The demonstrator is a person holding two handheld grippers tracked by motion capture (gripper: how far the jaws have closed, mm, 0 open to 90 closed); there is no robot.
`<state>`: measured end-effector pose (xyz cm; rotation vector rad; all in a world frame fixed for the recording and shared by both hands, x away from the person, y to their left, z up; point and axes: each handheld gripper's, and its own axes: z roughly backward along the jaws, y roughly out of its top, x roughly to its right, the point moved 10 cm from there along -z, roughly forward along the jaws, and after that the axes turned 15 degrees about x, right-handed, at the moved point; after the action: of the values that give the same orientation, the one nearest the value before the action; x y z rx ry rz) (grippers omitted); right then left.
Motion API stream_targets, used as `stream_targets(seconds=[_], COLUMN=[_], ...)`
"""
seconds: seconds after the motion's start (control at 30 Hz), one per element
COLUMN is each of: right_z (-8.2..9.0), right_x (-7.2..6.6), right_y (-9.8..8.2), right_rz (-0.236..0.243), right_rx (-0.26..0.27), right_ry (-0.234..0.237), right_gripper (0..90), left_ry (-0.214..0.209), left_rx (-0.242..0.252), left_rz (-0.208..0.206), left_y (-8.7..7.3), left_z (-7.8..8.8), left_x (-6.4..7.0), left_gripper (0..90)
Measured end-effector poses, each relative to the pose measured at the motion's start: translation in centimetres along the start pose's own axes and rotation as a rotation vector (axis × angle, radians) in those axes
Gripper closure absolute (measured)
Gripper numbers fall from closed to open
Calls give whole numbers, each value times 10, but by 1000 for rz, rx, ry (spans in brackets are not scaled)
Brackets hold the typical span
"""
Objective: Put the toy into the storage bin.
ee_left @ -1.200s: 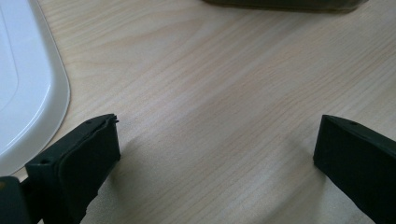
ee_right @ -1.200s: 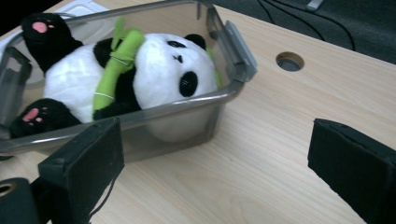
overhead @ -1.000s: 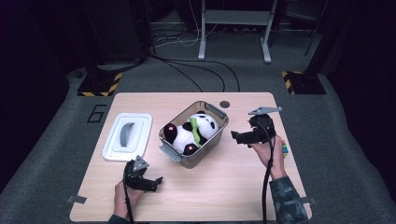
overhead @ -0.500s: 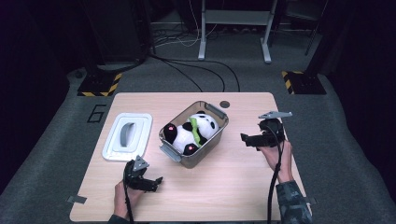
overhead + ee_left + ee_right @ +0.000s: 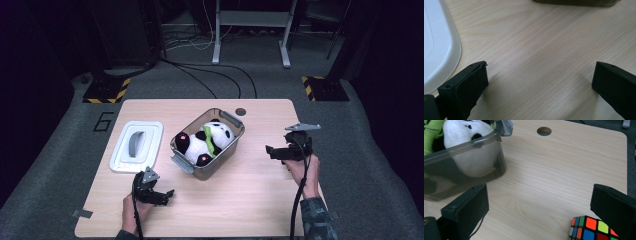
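1. seemingly the cube (image 5: 592, 228) comes next: the right gripper (image 5: 541, 207) hovers wide open and empty, the cube lying by its right jaw, apart from the bin (image 5: 235, 131) holding the panda (image 5: 216, 135).
2. it should centre both jaws around the cube before closing.
3. the left gripper (image 5: 539, 82), open and empty, rests beside the lid (image 5: 120, 162).

Black two-jaw left gripper (image 5: 161, 196) and right gripper (image 5: 272, 151), trailing cables, camouflage sleeve (image 5: 309, 220).

cube (image 5: 592, 229) cut by bottom edge; lid (image 5: 437, 47) cropped at left edge.
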<state>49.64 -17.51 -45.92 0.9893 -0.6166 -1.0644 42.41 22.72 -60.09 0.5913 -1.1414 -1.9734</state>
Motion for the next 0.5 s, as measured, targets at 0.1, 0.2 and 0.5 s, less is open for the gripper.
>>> stream_targets(seconds=[0.1,0.2,0.5], right_z=[0,1,0], right_x=[8,16,39], right_y=[-6,-10,-30], right_rz=[-4,-10,-33], right_rx=[-6,-4,-30], right_ry=[-24,-40,-112], right_gripper=[4,0,0], left_ry=[0,0,0], left_rx=[0,0,0], left_rz=[0,0,0], left_y=[0,0,0], left_z=[0,0,0], left_x=[0,0,0], left_gripper=[0,0,0])
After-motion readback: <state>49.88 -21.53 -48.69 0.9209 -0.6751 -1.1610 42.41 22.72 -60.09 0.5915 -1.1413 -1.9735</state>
